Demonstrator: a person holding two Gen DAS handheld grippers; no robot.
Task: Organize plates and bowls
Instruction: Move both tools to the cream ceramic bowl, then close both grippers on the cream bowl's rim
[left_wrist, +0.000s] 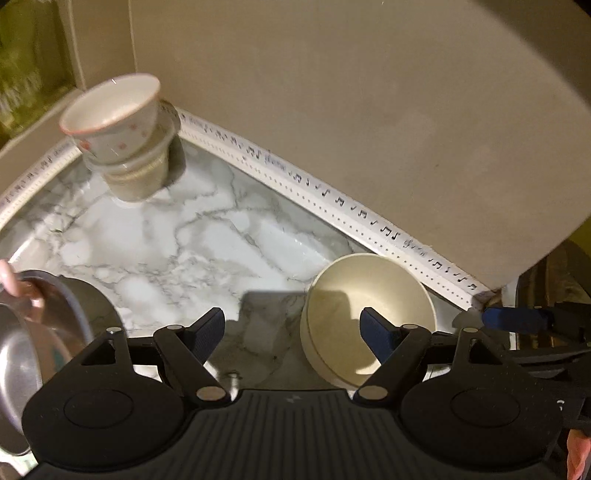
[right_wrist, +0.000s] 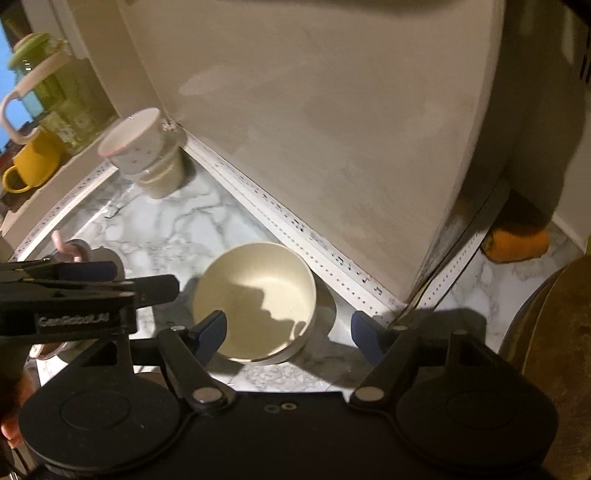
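Observation:
A cream bowl (right_wrist: 255, 299) stands upright on the marble counter (right_wrist: 177, 236), close to the white trim at the wall. My right gripper (right_wrist: 290, 334) hovers over it, open, with the bowl between its fingers and the left fingertip over the near rim; the pads do not press on it. My left gripper (left_wrist: 293, 336) is open with only counter between its fingers, and the same bowl (left_wrist: 369, 314) lies behind its right finger. A stack of cups (left_wrist: 122, 136), the top one white with small red dots, stands in the back left corner.
A hand holds a steel bowl (left_wrist: 37, 332) at the left edge. A yellow mug (right_wrist: 33, 162) and a green-lidded jar (right_wrist: 44, 74) stand on a ledge at the back left. An orange object (right_wrist: 517, 243) lies at the right, past the wall's corner.

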